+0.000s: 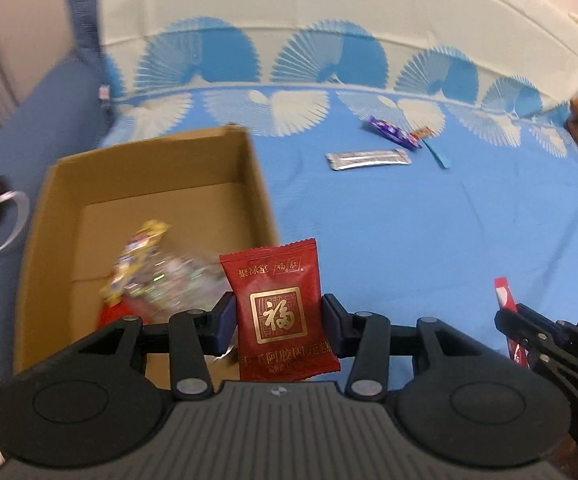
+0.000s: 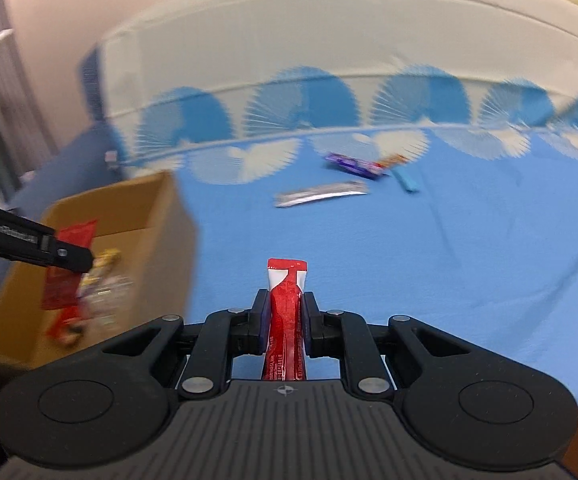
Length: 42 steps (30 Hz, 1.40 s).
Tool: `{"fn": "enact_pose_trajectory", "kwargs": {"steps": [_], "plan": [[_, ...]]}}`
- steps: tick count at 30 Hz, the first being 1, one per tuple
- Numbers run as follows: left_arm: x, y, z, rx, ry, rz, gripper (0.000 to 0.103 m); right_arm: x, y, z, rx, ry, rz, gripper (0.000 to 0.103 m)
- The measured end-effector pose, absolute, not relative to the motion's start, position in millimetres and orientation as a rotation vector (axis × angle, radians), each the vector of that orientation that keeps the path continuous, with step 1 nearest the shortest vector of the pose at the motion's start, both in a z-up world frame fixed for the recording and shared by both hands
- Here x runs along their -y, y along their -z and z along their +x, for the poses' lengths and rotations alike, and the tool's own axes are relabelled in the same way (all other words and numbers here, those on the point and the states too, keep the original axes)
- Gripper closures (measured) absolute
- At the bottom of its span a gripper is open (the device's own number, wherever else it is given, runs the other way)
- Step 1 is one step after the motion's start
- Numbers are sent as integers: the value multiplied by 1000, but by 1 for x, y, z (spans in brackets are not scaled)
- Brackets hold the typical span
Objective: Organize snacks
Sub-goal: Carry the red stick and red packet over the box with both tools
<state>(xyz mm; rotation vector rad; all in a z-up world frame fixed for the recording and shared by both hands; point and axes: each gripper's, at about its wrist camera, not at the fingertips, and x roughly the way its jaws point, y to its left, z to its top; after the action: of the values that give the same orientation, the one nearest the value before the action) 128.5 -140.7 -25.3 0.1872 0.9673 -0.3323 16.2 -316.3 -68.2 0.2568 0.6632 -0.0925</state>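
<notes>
Now, biggest first:
Bed: blue cloth bed cover [image 1: 429,220] with white fan shapes.
Box: open brown cardboard box [image 1: 53,216] on the left, shiny snack bags [image 1: 149,276] inside.
Left hand-held gripper [image 1: 278,318]: squeezing a flat red packet with gold writing [image 1: 279,308], beside the box.
Right hand-held gripper [image 2: 285,316]: pinched tight on a thin red stick packet [image 2: 286,312].
Far snacks: silver foil bar [image 1: 368,159], purple wrapper [image 1: 395,133] lying on the bed.
</notes>
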Motion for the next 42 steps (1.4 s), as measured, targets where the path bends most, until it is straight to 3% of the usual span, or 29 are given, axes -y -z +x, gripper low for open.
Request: {"fn": "enact_pose_trajectory", "kwargs": {"steps": [13, 42], "plan": [[38, 20, 37, -948, 279, 120, 53, 194, 35, -24, -693, -166, 107, 86], [2, 19, 38, -911, 294, 26, 53, 156, 35, -23, -753, -164, -24, 86]]}}
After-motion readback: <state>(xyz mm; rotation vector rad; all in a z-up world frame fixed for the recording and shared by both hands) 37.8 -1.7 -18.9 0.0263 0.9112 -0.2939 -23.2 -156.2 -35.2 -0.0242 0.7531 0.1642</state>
